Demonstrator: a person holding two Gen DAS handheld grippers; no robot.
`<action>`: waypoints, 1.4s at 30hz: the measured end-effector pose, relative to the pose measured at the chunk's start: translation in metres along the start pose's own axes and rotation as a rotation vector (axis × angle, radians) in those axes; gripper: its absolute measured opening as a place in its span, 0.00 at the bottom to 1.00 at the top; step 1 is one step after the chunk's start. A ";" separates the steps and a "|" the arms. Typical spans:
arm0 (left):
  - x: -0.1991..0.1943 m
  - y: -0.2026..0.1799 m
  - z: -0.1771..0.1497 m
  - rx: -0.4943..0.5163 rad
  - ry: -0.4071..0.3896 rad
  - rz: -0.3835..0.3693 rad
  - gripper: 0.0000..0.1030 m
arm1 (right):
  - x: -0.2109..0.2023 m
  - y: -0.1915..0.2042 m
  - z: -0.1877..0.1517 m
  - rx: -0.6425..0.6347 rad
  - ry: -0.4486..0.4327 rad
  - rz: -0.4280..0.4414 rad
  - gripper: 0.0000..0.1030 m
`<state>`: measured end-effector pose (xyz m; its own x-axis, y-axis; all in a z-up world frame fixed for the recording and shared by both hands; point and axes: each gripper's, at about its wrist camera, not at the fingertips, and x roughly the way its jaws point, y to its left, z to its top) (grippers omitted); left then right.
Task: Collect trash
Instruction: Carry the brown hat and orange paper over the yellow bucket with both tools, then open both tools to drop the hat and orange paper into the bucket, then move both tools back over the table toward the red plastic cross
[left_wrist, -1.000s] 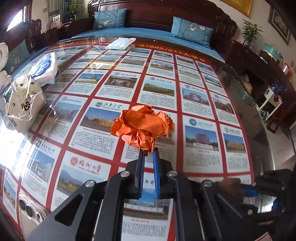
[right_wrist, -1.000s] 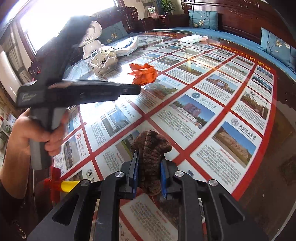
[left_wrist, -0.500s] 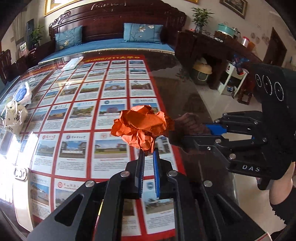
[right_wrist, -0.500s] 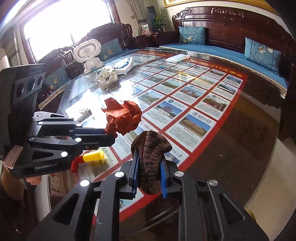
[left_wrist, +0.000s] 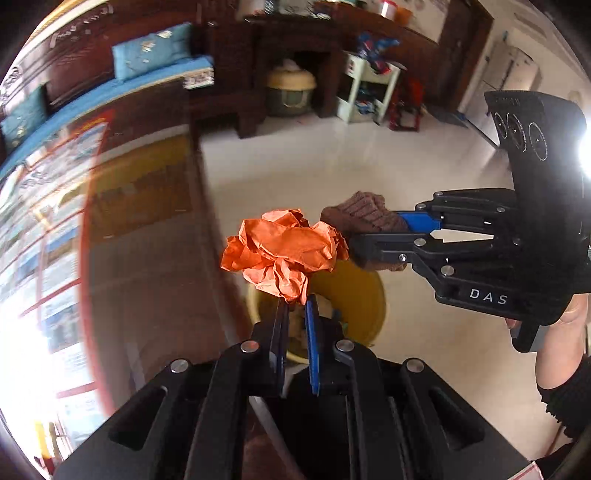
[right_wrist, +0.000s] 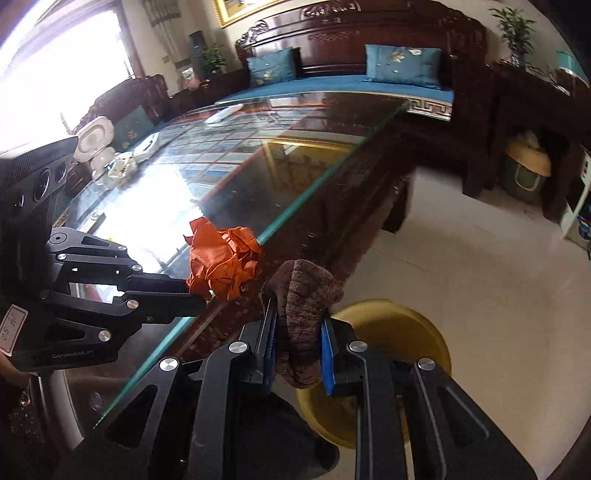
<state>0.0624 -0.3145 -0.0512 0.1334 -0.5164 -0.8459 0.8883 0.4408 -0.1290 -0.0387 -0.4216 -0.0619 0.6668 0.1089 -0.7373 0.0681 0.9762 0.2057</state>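
Note:
My left gripper (left_wrist: 295, 306) is shut on a crumpled orange paper ball (left_wrist: 284, 251), which I hold above a yellow bin (left_wrist: 354, 291) on the floor. The right gripper (left_wrist: 399, 236) comes in from the right of the left wrist view, shut on a brown knitted cloth (left_wrist: 364, 218) beside the paper. In the right wrist view the right gripper (right_wrist: 299, 325) grips the brown knitted cloth (right_wrist: 303, 295) over the yellow bin (right_wrist: 406, 332). The left gripper (right_wrist: 199, 291) holds the orange paper ball (right_wrist: 221, 258) at the glass table edge.
A glass-topped table (right_wrist: 258, 158) with printed cards under it lies to the left, its corner close to the bin. A dark wooden sofa (right_wrist: 351, 70) with blue cushions stands behind it. A cabinet (left_wrist: 295, 62) and white shelf (left_wrist: 365, 88) stand across the tiled floor.
Both grippers have swung from over the table to past its edge, above the yellow bin on the floor. The paper ball and the brown cloth stayed gripped throughout.

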 end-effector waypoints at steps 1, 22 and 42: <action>0.010 -0.008 0.005 0.007 0.015 -0.012 0.10 | -0.002 -0.009 -0.005 0.015 0.003 -0.012 0.19; 0.158 -0.020 0.047 -0.148 0.222 -0.075 0.46 | 0.074 -0.121 -0.059 0.249 0.170 -0.072 0.51; -0.051 0.044 -0.065 -0.346 -0.189 0.293 0.83 | -0.008 0.020 -0.041 -0.068 -0.177 0.058 0.78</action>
<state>0.0663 -0.2215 -0.0475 0.4616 -0.4444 -0.7678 0.6078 0.7888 -0.0912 -0.0729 -0.3953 -0.0780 0.7883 0.1370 -0.5998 -0.0210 0.9803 0.1964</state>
